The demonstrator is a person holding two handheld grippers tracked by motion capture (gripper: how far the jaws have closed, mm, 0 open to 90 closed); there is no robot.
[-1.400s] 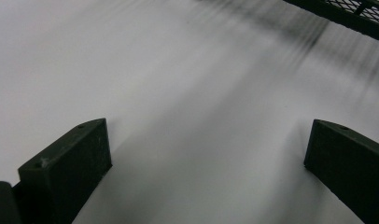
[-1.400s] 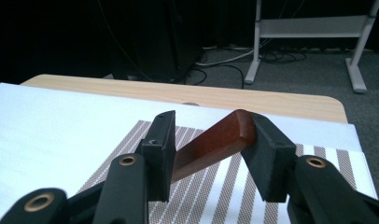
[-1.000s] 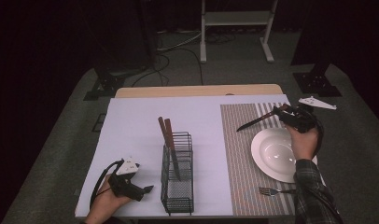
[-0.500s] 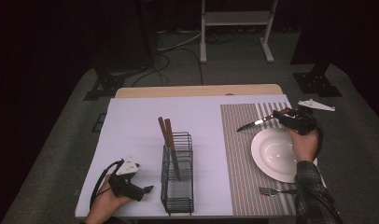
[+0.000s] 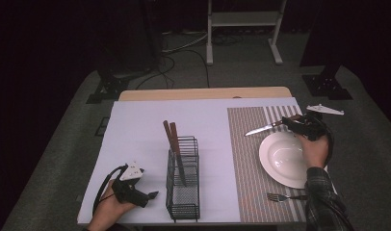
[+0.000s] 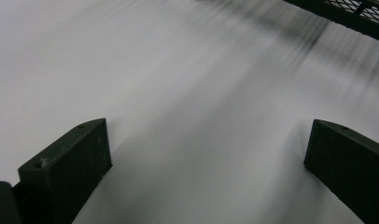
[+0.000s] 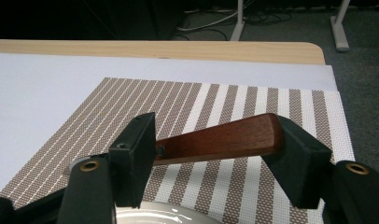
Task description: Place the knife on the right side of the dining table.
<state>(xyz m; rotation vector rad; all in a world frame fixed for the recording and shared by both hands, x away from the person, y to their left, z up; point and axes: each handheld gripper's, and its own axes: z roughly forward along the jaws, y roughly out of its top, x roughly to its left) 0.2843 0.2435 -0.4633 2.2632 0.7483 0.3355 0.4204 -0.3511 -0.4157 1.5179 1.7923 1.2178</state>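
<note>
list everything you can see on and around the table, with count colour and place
knife: 1, wooden handle and steel blade, on the mat beyond the plate, handle between the right gripper's jaws
plate: 1, white, on the mat's right part
fork: 1, steel, on the mat near the plate's front edge
mat: 1, brown and white striped, right part of the sheet
rack: 1, black wire, centre front of the sheet
handles: 2, brown wood, sticking up from the rack
sheet: 1, white, covering the table
table: 1, light wood, far edge showing
stand: 1, white, on the floor behind
left gripper: 1, black, front left, jaws open on the sheet
right gripper: 1, black, at the knife handle, jaws just opening
</note>
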